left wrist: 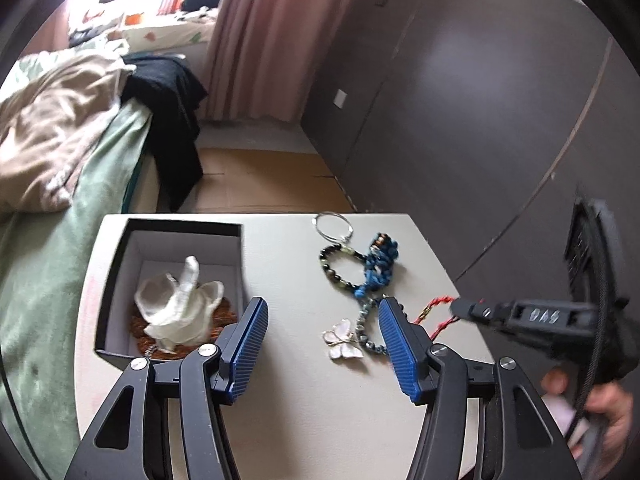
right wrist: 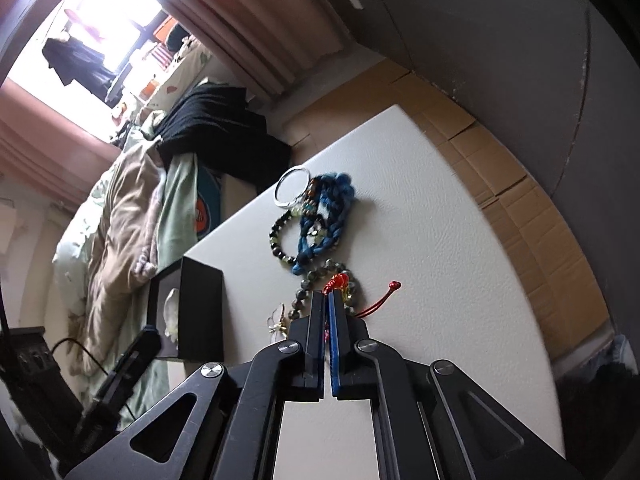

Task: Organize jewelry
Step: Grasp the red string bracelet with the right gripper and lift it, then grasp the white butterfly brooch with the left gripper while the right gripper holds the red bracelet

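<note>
On the white table (left wrist: 288, 264) lie a silver ring (left wrist: 333, 226), a dark bead bracelet (left wrist: 334, 268), a blue braided cord piece (left wrist: 378, 264), a grey bead string (left wrist: 366, 328), a white butterfly brooch (left wrist: 342, 340) and a red cord (left wrist: 436, 314). An open black box (left wrist: 176, 280) at the left holds a white cloth (left wrist: 180, 308). My left gripper (left wrist: 320, 344) is open above the table, over the brooch and bead string. My right gripper (right wrist: 329, 298) is shut on the red cord (right wrist: 338, 282), which lies by the grey beads (right wrist: 320, 276).
A bed with green and beige bedding (left wrist: 60, 152) and black clothing (left wrist: 172, 112) stands left of the table. A dark wardrobe (left wrist: 460, 100) is at the right. Cardboard (left wrist: 260, 180) covers the floor beyond the table's far edge.
</note>
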